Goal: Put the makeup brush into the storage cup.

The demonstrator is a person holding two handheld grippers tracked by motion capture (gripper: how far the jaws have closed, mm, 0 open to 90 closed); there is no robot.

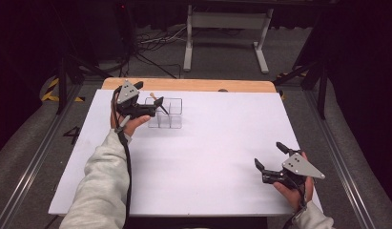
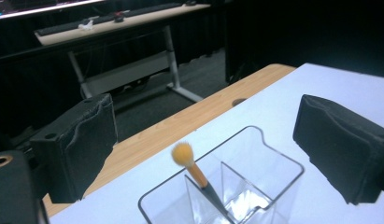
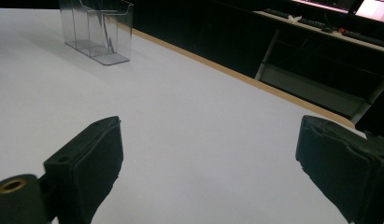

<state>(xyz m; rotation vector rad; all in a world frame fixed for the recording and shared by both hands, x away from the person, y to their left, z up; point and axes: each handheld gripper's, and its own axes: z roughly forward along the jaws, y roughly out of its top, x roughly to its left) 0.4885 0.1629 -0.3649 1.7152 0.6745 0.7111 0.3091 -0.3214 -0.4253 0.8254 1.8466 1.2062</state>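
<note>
Clear plastic makes up the divided organizer [image 1: 165,113] standing toward eleven o'clock on your table, and a brush [image 2: 195,171] with an orange-yellow tuft and wooden handle leans in one of its back compartments, tuft up and tilted toward your left; which compartment exactly you cannot tell from the pictures. Nothing else stands on the sheet between the organizer and your right hand.

Your left gripper [image 1: 155,105] hovers just beside the organizer's left end, over its rim; in the left gripper view its jaws stand wide apart, one on either side of the brush and the organizer's back corner, touching neither and holding nothing. Your left hand [image 1: 131,125] grips it from below, the grey sleeve [image 1: 100,186] running down to six o'clock.

Your right gripper [image 1: 269,160] sits at about four o'clock, well apart from the organizer, jaws spread wide and empty, low over bare sheet, with your right hand [image 1: 294,191] behind it.

White sheet [image 1: 208,157] covers the table, leaving a wooden strip [image 1: 193,85] bare along the twelve o'clock edge. Beyond it lie grey carpet, loose cables [image 1: 155,43] and a white-legged desk [image 1: 227,28] in a dark room
</note>
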